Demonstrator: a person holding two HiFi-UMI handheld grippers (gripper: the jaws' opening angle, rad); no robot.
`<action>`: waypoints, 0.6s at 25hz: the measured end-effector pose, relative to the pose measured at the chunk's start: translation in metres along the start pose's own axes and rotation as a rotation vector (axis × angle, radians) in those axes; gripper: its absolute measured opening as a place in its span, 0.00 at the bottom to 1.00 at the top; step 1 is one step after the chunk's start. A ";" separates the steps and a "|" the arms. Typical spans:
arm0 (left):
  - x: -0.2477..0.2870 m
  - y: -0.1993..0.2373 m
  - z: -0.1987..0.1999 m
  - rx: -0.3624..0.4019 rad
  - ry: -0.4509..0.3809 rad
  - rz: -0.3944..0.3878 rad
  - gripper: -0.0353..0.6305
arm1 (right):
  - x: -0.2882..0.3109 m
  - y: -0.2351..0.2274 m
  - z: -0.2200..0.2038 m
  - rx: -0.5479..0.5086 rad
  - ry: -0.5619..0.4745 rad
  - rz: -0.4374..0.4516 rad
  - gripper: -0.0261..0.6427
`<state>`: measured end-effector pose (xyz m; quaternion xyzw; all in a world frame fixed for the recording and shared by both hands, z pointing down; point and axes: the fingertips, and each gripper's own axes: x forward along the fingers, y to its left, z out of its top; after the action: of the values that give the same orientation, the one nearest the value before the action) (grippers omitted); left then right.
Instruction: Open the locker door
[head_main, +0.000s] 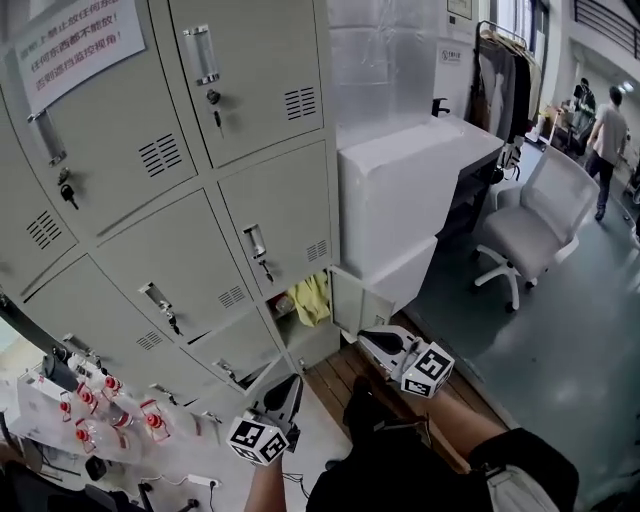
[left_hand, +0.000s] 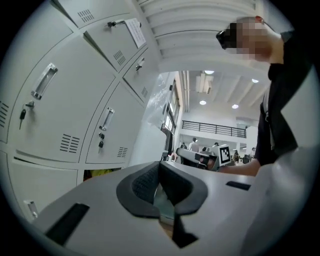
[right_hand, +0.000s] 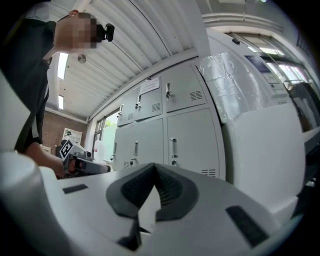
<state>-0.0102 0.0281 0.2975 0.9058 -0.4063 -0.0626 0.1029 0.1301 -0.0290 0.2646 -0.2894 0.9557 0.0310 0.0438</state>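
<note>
A bank of grey lockers (head_main: 150, 160) fills the left of the head view, each door with a metal handle (head_main: 255, 241) and a key under it. One low compartment stands open with a yellow cloth (head_main: 312, 298) inside. My left gripper (head_main: 287, 392) is held low in front of the bottom lockers, shut and empty. My right gripper (head_main: 378, 343) hovers near the open compartment, also shut with nothing between its pads. In the left gripper view the pads (left_hand: 150, 181) meet below closed doors (left_hand: 107, 125). The right gripper view shows closed pads (right_hand: 167, 190) under a locker door (right_hand: 187, 145).
Stacked white foam boxes (head_main: 410, 190) stand right of the lockers, beside a desk. A white office chair (head_main: 535, 225) sits further right. Bottles with red caps (head_main: 110, 410) cluster at the lower left. A person (head_main: 607, 140) walks far back right. A paper notice (head_main: 70, 45) hangs on an upper door.
</note>
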 end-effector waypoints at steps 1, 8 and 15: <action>-0.006 -0.004 0.007 0.009 -0.007 -0.006 0.08 | 0.000 0.010 0.003 -0.005 0.001 0.018 0.06; -0.030 -0.018 0.042 0.050 -0.047 -0.006 0.08 | 0.009 0.065 0.010 -0.006 0.012 0.144 0.06; -0.033 -0.024 0.041 0.078 -0.035 -0.027 0.08 | 0.010 0.072 0.000 -0.007 0.048 0.147 0.06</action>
<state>-0.0228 0.0624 0.2530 0.9133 -0.3979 -0.0638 0.0595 0.0821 0.0250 0.2665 -0.2195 0.9750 0.0306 0.0173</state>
